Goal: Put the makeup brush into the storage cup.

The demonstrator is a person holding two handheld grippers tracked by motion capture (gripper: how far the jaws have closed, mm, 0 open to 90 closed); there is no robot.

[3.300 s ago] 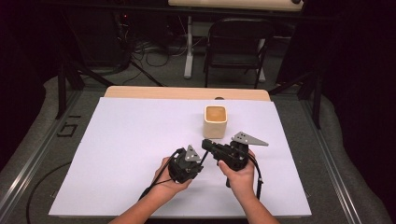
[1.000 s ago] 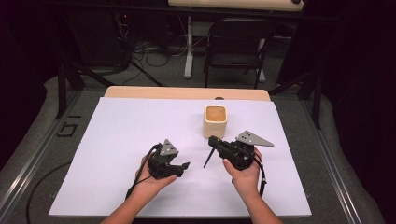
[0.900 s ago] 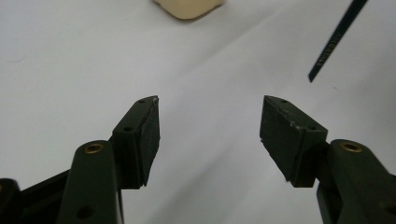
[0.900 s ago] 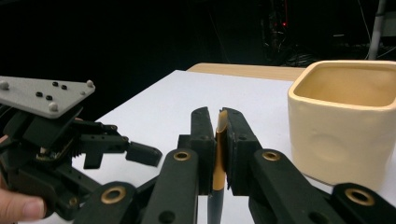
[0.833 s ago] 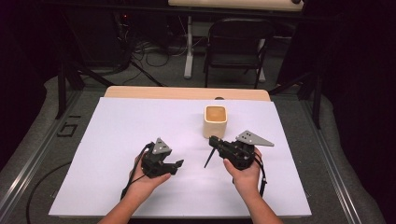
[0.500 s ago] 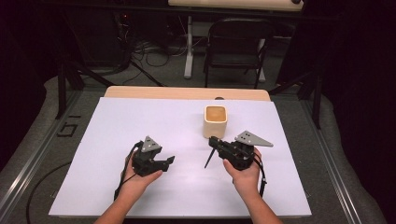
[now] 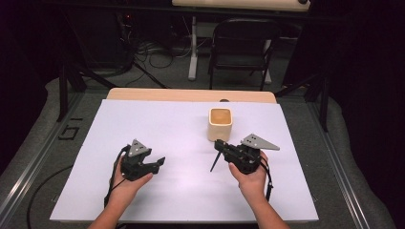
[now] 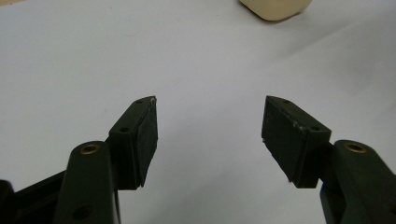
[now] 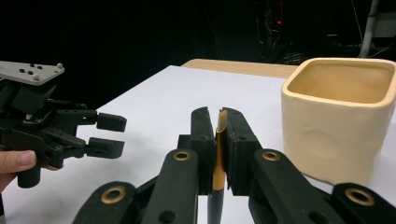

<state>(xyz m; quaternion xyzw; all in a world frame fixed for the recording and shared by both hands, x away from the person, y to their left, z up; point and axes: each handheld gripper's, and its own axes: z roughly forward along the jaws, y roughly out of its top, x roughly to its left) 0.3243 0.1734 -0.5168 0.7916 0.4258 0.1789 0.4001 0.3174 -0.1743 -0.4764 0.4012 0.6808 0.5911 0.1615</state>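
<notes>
My right gripper (image 7: 218, 144) is shut on a slim pen (image 7: 214, 162) that hangs down and to the left from its tips to the white table sheet (image 7: 172, 124). In the right gripper view the pen (image 9: 217, 175) stands upright between the pads, tan above and dark below. Just beyond that gripper stands a cream square cup (image 7: 220, 124), upright, seen close at the right (image 9: 341, 121). My left gripper (image 7: 160, 163) lies low over the sheet at the left, jaws open and empty (image 8: 208, 128). It points towards the right gripper and also appears in the right gripper view (image 9: 109, 135).
The cup's base (image 8: 275, 7) shows at the top of the left gripper view. A wooden table edge (image 7: 191, 94) runs along the far side of the sheet. A dark chair (image 7: 243, 43) and cables stand on the floor beyond.
My left gripper has slid to the left, away from the right gripper, with its jaws open. The right gripper and the pen have kept still.
</notes>
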